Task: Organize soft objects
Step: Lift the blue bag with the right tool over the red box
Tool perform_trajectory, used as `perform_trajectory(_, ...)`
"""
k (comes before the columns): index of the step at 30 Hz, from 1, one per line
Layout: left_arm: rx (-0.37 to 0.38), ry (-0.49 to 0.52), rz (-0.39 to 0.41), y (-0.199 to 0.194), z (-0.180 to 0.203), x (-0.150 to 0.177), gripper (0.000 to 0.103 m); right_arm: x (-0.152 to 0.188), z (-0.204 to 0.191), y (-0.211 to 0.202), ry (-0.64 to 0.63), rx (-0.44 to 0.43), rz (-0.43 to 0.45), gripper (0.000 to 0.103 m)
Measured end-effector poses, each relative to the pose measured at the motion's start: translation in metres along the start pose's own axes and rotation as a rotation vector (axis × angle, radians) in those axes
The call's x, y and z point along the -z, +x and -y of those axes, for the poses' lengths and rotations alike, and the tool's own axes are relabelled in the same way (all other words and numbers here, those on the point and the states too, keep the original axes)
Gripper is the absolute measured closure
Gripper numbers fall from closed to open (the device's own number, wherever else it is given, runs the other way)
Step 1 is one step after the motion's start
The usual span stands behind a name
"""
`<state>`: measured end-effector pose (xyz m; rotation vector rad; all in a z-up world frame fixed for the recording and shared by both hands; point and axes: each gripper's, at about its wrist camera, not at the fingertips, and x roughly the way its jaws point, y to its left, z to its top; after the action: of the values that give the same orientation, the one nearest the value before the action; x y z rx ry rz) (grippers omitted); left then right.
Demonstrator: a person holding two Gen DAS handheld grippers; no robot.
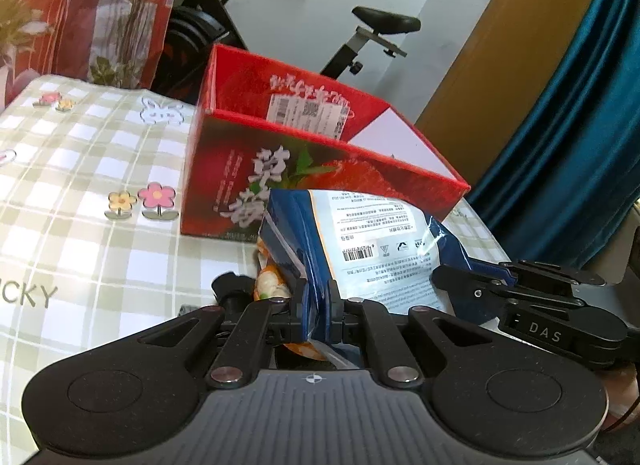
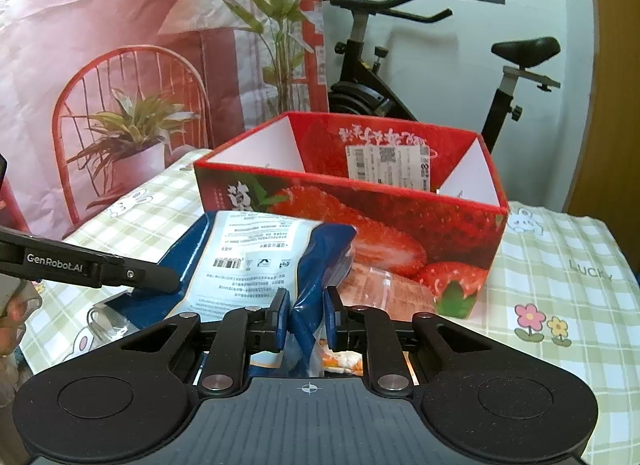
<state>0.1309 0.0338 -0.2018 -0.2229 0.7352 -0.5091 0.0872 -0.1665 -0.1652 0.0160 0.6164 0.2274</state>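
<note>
A blue and white snack bag [image 1: 368,249] with a barcode label is held between both grippers, just in front of an open red strawberry box [image 1: 320,161]. My left gripper [image 1: 316,305] is shut on one edge of the bag. My right gripper [image 2: 306,311] is shut on the bag's opposite blue edge [image 2: 320,261]. The box [image 2: 360,205] stands on the table, open at the top, with a white shipping label inside. An orange packet [image 1: 268,285] lies under the bag. The right gripper also shows in the left wrist view [image 1: 520,289].
A green checked tablecloth [image 1: 88,193] with flower and rabbit prints covers the table. A clear wrapped packet [image 2: 384,285] lies against the box front. An exercise bike [image 2: 400,77] stands behind the table. A blue curtain [image 1: 568,125] hangs at the right.
</note>
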Motion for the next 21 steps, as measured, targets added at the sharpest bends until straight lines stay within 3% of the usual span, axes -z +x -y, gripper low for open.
perform_trajectory(11,-0.016,0.116,0.151,-0.031,0.023,-0.041,0.095,-0.053,0.004,-0.023,-0.051,-0.038,0.129,0.089)
perform_trajectory(21,-0.063,0.204,0.211,0.0,0.034,-0.111,0.095,-0.123,0.036,0.006,-0.115,-0.022,0.173,0.089)
